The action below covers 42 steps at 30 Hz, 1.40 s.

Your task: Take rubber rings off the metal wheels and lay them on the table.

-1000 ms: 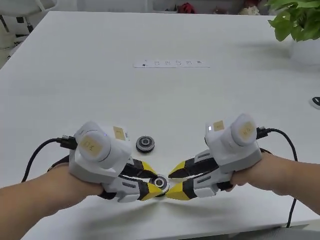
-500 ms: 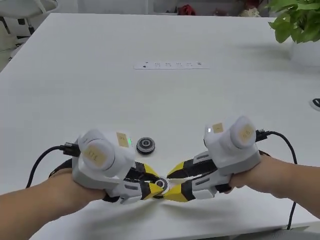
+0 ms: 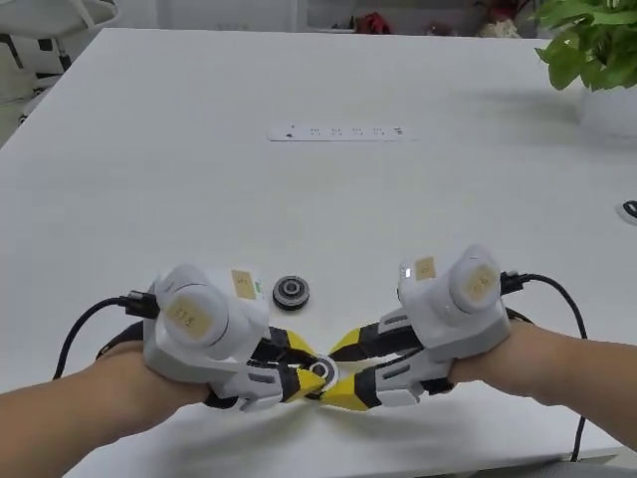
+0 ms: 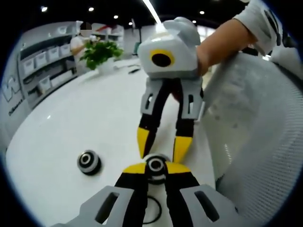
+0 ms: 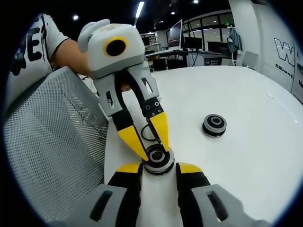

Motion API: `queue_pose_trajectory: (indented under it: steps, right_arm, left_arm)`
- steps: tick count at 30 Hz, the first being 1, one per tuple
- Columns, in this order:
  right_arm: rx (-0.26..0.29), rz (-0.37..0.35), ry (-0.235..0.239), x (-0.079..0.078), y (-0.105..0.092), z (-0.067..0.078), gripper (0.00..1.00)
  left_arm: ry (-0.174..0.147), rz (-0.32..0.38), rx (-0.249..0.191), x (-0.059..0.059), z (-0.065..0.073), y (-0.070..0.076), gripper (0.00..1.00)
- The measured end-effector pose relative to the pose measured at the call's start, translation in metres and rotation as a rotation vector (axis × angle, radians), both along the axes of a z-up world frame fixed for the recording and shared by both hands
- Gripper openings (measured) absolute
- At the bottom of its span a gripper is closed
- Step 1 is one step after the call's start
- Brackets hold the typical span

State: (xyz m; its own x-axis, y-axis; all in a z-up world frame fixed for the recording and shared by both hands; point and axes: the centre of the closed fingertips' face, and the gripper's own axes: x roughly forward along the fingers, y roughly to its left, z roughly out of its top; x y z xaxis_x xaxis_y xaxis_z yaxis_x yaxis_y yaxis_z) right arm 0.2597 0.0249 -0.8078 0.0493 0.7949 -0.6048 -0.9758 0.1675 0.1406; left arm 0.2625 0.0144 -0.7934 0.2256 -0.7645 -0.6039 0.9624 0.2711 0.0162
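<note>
A small metal wheel (image 3: 320, 372) with a black rubber ring is held just above the white table (image 3: 328, 209) near its front edge. My left gripper (image 3: 304, 368) comes from the left and is shut on the wheel (image 4: 156, 165). My right gripper (image 3: 334, 374) comes from the right, and its yellow tips close on the same wheel (image 5: 158, 160). A second wheel (image 3: 291, 292) with its ring on lies flat just beyond the left gripper. A loose thin black rubber ring (image 4: 151, 209) lies on the table under my left gripper's jaws.
A white power strip (image 3: 341, 131) lies across the middle of the table. A potted plant (image 3: 592, 40) stands at the far right corner. A grey mesh chair back (image 5: 52, 156) is close behind the table's near edge.
Both grippers stay closed on the wheel. The right gripper has edged slightly left and toward the near edge. The second wheel has not moved.
</note>
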Motion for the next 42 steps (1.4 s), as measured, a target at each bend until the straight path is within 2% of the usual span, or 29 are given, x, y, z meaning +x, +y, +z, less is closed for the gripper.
queue_pose_trajectory:
  steps: [20,42]
  right_arm:
    - [-0.016,0.024,0.003,-0.001,-0.006,-0.002,0.20]
    - [-0.016,-0.013,0.066,-0.001,-0.010,-0.002,0.14]
  left_arm:
    - [0.002,0.009,-0.012,0.001,0.000,0.000,0.13]
    - [0.004,0.016,-0.020,0.001,0.000,0.000,0.13]
